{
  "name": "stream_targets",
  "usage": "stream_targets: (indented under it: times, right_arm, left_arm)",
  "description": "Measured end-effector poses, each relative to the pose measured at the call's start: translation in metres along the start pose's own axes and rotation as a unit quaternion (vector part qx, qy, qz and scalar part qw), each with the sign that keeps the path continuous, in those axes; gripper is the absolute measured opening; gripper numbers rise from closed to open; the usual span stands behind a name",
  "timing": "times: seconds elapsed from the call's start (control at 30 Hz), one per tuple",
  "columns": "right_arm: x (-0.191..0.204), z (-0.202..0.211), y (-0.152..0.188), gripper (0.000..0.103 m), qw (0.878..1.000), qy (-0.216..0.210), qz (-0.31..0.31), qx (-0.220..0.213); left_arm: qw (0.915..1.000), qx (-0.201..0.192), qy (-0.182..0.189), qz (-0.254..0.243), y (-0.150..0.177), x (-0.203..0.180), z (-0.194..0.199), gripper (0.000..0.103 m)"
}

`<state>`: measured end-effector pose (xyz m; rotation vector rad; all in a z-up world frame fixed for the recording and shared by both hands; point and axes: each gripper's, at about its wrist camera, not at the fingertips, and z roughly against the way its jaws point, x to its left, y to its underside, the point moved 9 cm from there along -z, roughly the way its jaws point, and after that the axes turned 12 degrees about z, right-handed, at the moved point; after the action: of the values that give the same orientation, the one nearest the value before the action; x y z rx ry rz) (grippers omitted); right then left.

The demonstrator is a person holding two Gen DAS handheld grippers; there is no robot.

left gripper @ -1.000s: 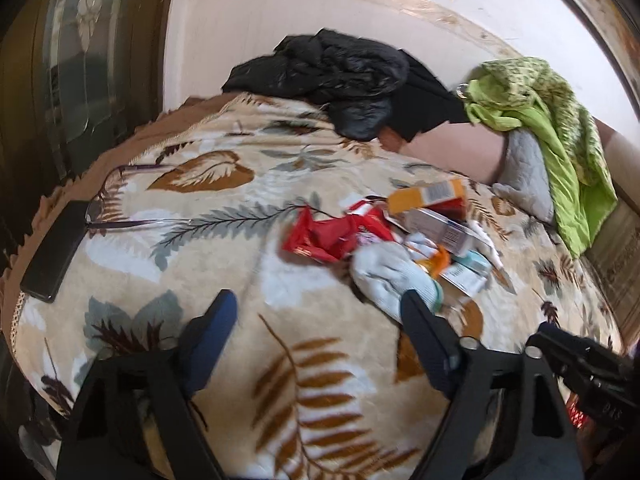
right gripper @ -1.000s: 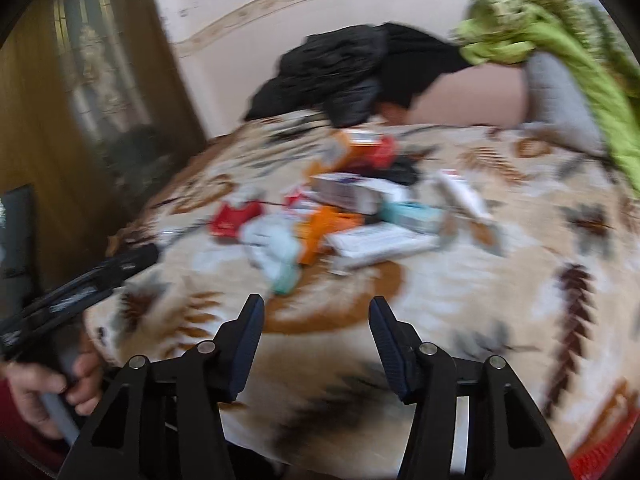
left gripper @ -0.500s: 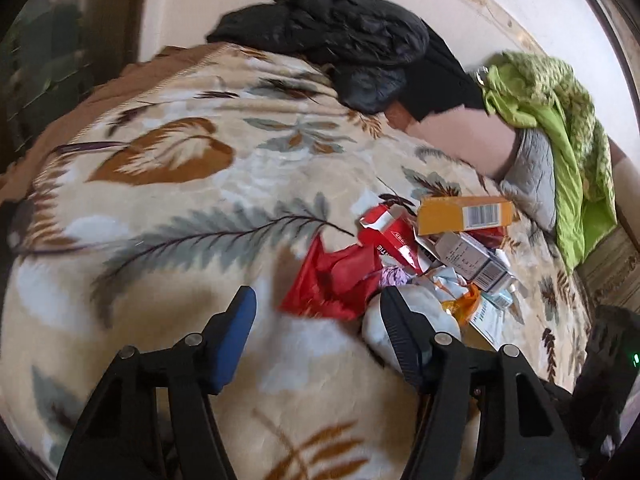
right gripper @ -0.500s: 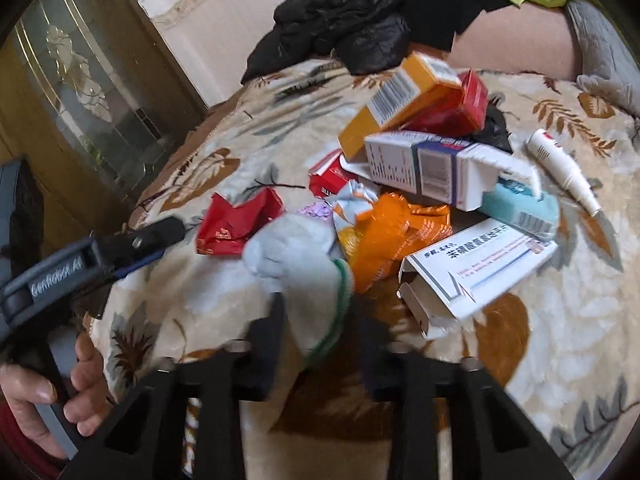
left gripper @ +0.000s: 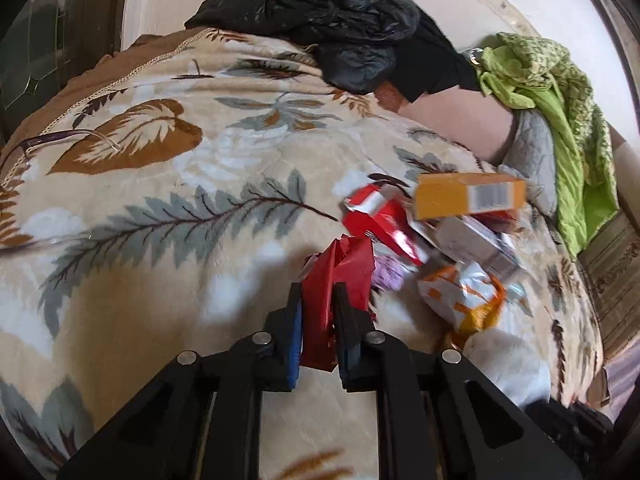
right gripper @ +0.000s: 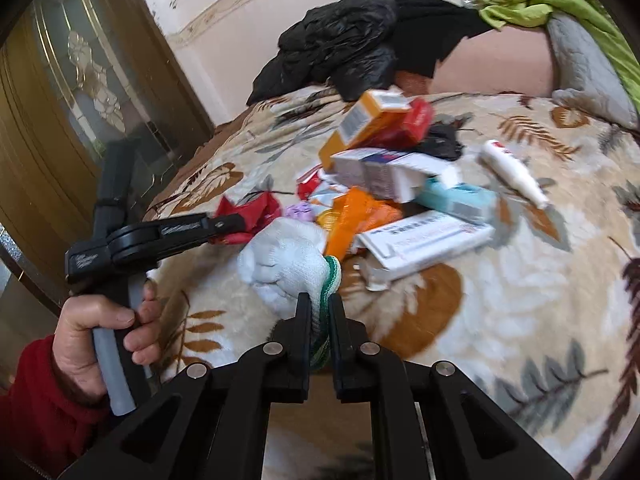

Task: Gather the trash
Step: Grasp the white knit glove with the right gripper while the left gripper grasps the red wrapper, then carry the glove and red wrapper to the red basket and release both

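- Red wrapper (left gripper: 336, 276): crumpled foil, pinched between my left gripper (left gripper: 318, 300) jaws, which have just closed onto it; most of it sticks out past the tips.
- White knit glove (right gripper: 286, 262), green-edged cuff: clamped by the cuff in my right gripper (right gripper: 319, 312); its body bulges ahead of the jaws and to their left.
- Trash heap, ahead of the right jaws: orange crinkled packet (right gripper: 352, 220), white carton (right gripper: 424, 240), teal box (right gripper: 460, 200), white-and-blue box (right gripper: 384, 172), orange box (right gripper: 368, 120) leaning on a red box (right gripper: 416, 120), small purple scrap (right gripper: 300, 212). Something black lies behind them; I think a bag, blurred.
- White tube (right gripper: 512, 172): apart, right of the heap.
- Leaf-print blanket (right gripper: 520, 320): under everything.
- Hand (right gripper: 100, 336) in a red sleeve (right gripper: 36, 408): grips the left tool's handle, far left of the right jaws.
- Black jacket (left gripper: 336, 12), green cloth (left gripper: 560, 92): beyond the heap, by the wall.
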<state>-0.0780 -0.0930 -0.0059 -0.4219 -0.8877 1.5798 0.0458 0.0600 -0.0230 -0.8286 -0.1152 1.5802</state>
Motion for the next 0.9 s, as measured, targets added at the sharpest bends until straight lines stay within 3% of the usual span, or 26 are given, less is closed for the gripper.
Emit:
stream_targets:
  times: [0.37, 0.57, 0.9]
  right_arm:
    - [-0.017, 0.036, 0.009, 0.008, 0.999, 0.033, -0.004, -0.031]
    - [-0.019, 0.043, 0.012, 0.008, 0.998, 0.041, -0.009, -0.038]
    - [-0.022, 0.048, 0.014, 0.008, 0.998, 0.046, -0.017, -0.041]
  left_arm:
    - [0.9987, -0.037, 0.027, -0.02, 0.045, -0.032, 0.059, 0.013]
    - [0.9943, -0.067, 0.017, -0.082, 0.069, -0.058, 0.075, 0.013]
    - [0.9921, -0.058, 0.022, -0.109, 0.084, -0.076, 0.076, 0.013]
